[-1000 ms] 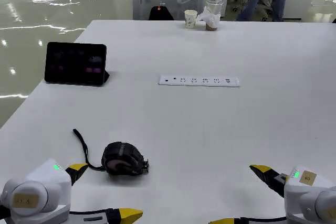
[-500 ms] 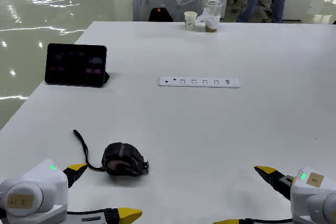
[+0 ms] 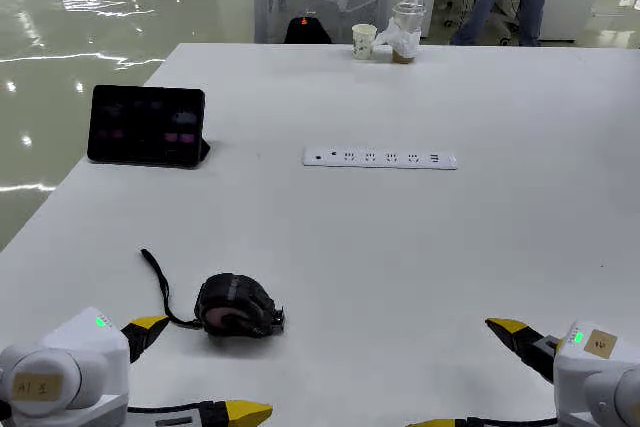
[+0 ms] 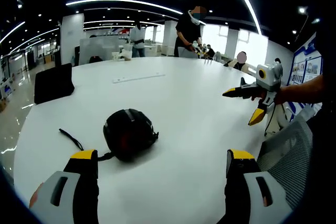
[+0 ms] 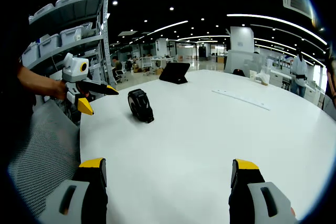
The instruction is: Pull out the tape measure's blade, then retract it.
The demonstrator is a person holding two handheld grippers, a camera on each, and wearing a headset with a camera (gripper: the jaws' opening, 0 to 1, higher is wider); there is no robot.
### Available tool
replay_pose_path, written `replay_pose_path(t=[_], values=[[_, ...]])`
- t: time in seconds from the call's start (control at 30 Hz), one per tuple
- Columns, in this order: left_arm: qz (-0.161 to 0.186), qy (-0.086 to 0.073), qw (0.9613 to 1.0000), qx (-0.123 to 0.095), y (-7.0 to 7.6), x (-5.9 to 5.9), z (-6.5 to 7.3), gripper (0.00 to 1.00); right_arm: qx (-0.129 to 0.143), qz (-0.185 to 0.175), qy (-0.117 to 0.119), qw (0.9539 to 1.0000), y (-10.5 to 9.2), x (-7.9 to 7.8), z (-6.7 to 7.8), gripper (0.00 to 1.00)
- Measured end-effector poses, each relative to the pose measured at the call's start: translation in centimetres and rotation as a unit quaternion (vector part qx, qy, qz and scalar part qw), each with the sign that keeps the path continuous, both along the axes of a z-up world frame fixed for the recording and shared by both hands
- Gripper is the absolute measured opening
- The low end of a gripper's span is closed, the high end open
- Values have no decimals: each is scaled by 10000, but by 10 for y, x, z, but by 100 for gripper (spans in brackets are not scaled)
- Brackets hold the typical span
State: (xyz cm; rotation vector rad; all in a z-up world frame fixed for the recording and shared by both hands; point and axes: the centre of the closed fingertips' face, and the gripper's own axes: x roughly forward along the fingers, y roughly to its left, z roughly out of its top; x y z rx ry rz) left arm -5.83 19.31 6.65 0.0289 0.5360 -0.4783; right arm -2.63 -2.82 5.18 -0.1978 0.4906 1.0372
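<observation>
In the head view we saw the tape measure (image 3: 238,305) lying on the white table (image 3: 430,247), near its front left corner. Its black wrist strap (image 3: 155,275) trailed off to the left. The left gripper (image 3: 197,367) hung just in front of it and the right gripper (image 3: 470,375) was well apart on the other side. Each had its yellow-tipped jaws spread wide with nothing between them, and neither touched the tape measure.

This view alone gave us the far side of the table in order: a dark tablet (image 3: 147,125) propped upright at the left, a white power strip (image 3: 380,157) lying flat across the middle, and a paper cup (image 3: 364,38) beside a plastic cup (image 3: 406,27) with a straw at the far edge.

The left gripper view looked over the tape measure from close by, between and just beyond its own open jaws. The right gripper, equally agape, was off to the right, and a person (image 4: 189,24) stood at the far end of the table.

The right gripper view put the tape measure farther off, to the left of centre, close to the left gripper's open jaws. We made out shelves (image 5: 73,22) with grey bins behind
</observation>
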Motion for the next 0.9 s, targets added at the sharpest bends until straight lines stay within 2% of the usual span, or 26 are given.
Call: replay_pose_path(t=[0.7,0.83,0.9], values=[[-47,60,9999,-118,-3,0,2,99,7,-18,33,10000,-3,0,0,99],[-67,41,10000,-49,-3,0,1,99,0,-12,42,10000,-3,-1,-1,99],[-87,58,9999,-89,-5,0,2,99,6,-12,43,10000,-3,-1,-1,99]])
